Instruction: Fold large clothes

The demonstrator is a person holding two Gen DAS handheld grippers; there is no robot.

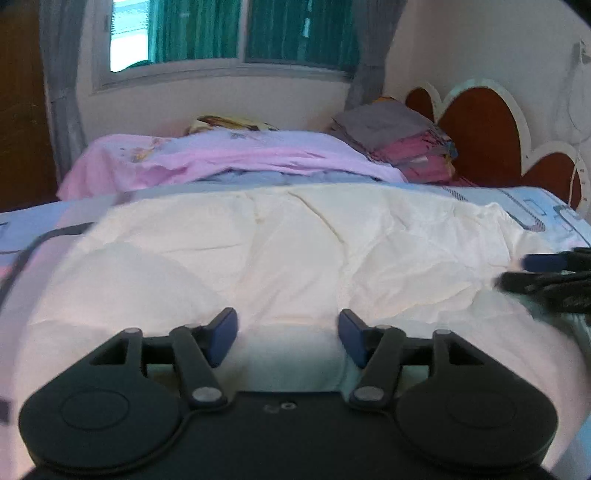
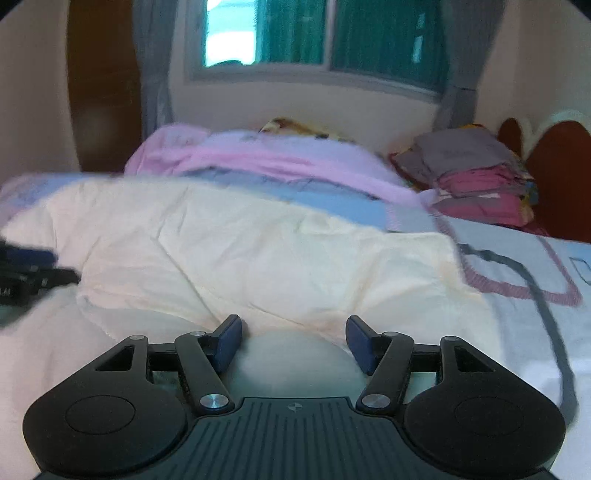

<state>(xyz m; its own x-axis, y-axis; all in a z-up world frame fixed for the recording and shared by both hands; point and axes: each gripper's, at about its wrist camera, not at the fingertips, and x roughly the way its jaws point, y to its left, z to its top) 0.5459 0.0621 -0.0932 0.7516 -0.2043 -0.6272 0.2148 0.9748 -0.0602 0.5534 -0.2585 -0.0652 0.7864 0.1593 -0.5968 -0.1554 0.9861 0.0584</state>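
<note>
Flanking cream garment [image 1: 295, 243]: folded stack [image 1: 402, 144]

Probably bedroom: bed [image 1: 546, 206], curtained window [image 1: 229, 33]

Cream garment [image 1: 295, 236] on patterned bed [image 2: 517, 332]

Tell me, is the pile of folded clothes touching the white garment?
Apart. In the right wrist view, patterned bedsheet shows between the pile and the white garment.
</note>
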